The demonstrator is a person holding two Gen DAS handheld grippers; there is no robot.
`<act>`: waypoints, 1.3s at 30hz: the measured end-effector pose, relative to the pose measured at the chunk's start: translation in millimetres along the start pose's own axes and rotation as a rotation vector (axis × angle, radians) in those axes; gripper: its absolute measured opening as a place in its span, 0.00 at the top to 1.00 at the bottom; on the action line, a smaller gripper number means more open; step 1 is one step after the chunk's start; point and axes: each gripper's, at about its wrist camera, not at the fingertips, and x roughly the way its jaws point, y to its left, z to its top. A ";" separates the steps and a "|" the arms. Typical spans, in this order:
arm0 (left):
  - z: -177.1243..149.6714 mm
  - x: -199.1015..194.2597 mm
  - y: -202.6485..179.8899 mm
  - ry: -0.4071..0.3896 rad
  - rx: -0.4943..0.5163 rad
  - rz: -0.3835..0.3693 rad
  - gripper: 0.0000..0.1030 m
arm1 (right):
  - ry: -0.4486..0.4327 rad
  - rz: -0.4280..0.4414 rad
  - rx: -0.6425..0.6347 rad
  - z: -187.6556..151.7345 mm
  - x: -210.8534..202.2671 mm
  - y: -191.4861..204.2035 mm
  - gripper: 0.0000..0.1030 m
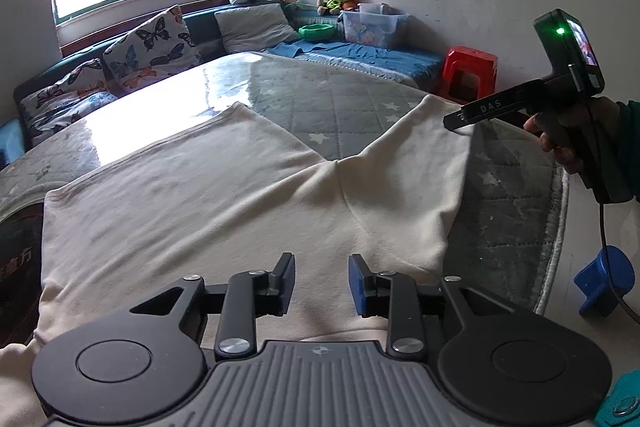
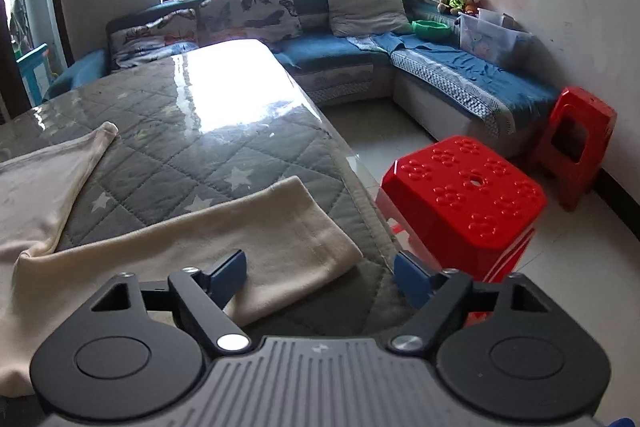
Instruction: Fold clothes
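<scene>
— Cloth first: what is it, and where does it lie?

— One cream, soft knit garment (image 1: pixel 208 187), spread flat on the grey quilted star-print table cover (image 1: pixel 360 107). It looks like trousers or a long-sleeved top; I cannot tell which. Its body runs ahead of the left gripper (image 1: pixel 322 279) and under its jaws, and one limb (image 2: pixel 224 251) stretches across just in front of the right gripper (image 2: pixel 320 277).

— And the jaws?

— Left stands parted with a moderate gap, nothing between the pads, cloth right below. Right gapes wide and holds nothing; its left finger (image 2: pixel 230 273) hangs over the limb, while the other one sits beyond the limb's end, over the table edge, with a red plastic stool (image 2: pixel 464 195) further off that side.

— How will it handle?

— Light and limp, I judge. It will sag and drag, not slide stiffly, and the glossy film over the cover may let it slip. Best pinch a hem or the cuff edge, taking both layers, rather than mid-panel.
</scene>
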 end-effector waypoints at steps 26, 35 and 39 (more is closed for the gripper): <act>9.9 16.4 -12.7 0.016 0.007 0.019 0.62 | -0.100 0.034 0.060 9.9 -26.9 -20.0 0.96; 11.8 21.1 -18.0 -0.016 0.012 0.009 0.62 | -0.216 0.066 0.025 33.6 -72.5 -14.5 0.96; 11.1 24.7 -22.4 -0.027 0.019 0.000 0.59 | -0.256 0.091 -0.004 45.4 -90.9 -1.2 0.96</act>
